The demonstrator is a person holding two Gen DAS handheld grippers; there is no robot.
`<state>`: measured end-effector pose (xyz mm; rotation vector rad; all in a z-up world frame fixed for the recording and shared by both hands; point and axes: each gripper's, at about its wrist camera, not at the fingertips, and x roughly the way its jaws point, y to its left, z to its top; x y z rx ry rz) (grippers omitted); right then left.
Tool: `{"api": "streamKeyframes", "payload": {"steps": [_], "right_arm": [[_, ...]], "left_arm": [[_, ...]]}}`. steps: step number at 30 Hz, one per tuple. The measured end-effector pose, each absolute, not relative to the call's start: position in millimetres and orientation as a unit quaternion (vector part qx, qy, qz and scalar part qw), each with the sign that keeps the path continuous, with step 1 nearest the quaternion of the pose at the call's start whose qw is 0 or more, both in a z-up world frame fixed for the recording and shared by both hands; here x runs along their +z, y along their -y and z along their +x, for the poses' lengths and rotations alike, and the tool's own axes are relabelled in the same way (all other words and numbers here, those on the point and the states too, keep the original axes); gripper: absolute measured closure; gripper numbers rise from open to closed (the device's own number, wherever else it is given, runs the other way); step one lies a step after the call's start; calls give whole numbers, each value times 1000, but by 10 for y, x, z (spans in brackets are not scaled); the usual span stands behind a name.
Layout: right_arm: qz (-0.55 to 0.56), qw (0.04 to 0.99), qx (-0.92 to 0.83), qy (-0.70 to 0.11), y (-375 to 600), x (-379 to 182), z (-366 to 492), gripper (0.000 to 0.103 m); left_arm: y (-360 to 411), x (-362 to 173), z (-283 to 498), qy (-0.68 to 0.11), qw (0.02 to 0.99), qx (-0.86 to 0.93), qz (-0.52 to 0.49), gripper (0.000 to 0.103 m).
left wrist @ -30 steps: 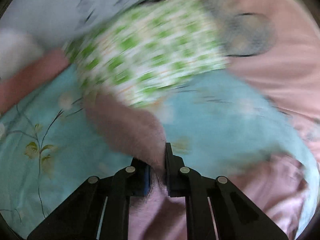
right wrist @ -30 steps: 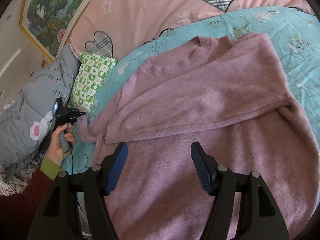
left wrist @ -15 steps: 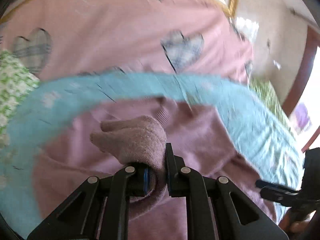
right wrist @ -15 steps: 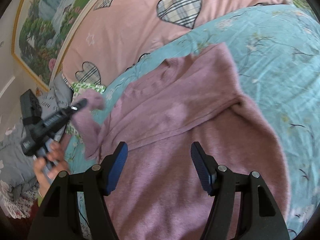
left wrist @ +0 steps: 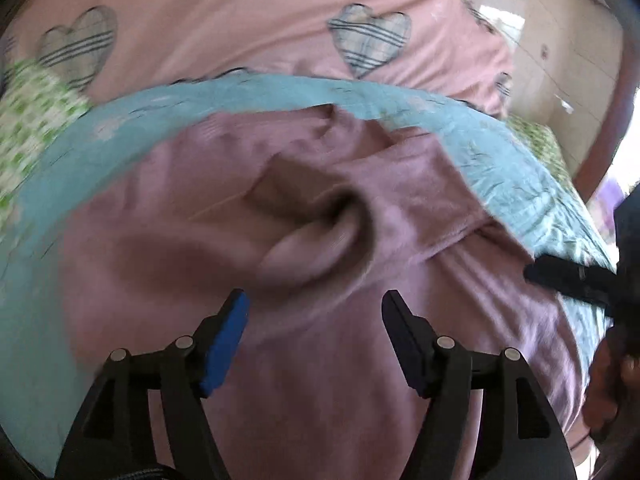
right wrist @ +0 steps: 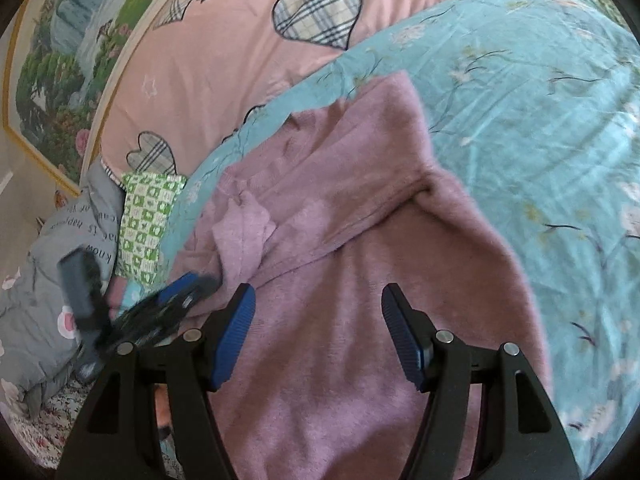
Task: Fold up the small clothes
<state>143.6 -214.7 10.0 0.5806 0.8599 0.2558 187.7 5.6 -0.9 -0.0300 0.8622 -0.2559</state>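
A mauve knit sweater (right wrist: 360,280) lies on the teal flowered sheet (right wrist: 520,120); it also shows in the left wrist view (left wrist: 200,220). Both sleeves are folded in over its chest; the left sleeve's cuff (left wrist: 316,244) lies loose in a hump just ahead of my left gripper (left wrist: 316,316), which is open and empty above the sweater. My right gripper (right wrist: 318,312) is open and empty over the sweater's lower body. The left gripper shows blurred at the left of the right wrist view (right wrist: 160,312). The right gripper shows at the right edge of the left wrist view (left wrist: 572,276).
A pink quilt with plaid hearts (right wrist: 248,52) lies behind the sheet. A green checked pillow (right wrist: 148,224) and a grey quilt (right wrist: 48,280) sit at the left. A framed landscape picture (right wrist: 68,60) hangs on the wall.
My left gripper carried the left sleeve in over the sweater's chest, then opened and let it go. My right gripper stayed open and shifted a little over the sweater's body.
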Motion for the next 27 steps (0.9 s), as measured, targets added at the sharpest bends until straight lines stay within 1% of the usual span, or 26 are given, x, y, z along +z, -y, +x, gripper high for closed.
{"api": "streamKeyframes", "payload": {"steps": [5,9,14,17,18,19,20,21,24,25,27], "right_arm": [[206,873,159,-413,1716,294,1808,37],[113,880,186,-423,1275,401,2224,37],[-21,869,189,-457,763,277,2772,37],[-66,855,189,-479,599,96,3043,37],[-69,852,187,-484,584,62,3089,47],[-60,850,190,-487,614,30,3153,66],[-45,851,188,-489,670,40,3205,94],[-17,859,183,-477,772,115,3204,94],[110,905,156,-381,1361,510,2996,94],[155,911,137,-357,1604,558,2902,94],[229,906,109,-339,2054,455,2759,93]], "left_arm": [[-673,-139,1589,-427,904,-6,-21,34],[-1000,-240,1657,-443,896,35,-10,34],[-1225,-397,1802,-464,885,49,2,34],[-1235,-523,1844,-477,878,46,2,32],[-1241,-545,1868,-478,877,49,3,32],[-1245,-545,1909,-476,878,55,1,32],[-1253,-535,1949,-474,878,63,-3,32],[-1279,-506,1996,-471,879,75,-9,32],[-1346,-452,2098,-456,882,115,-21,32],[-1383,-454,2120,-455,881,122,-34,32],[-1420,-479,2131,-453,880,131,-51,33]]}}
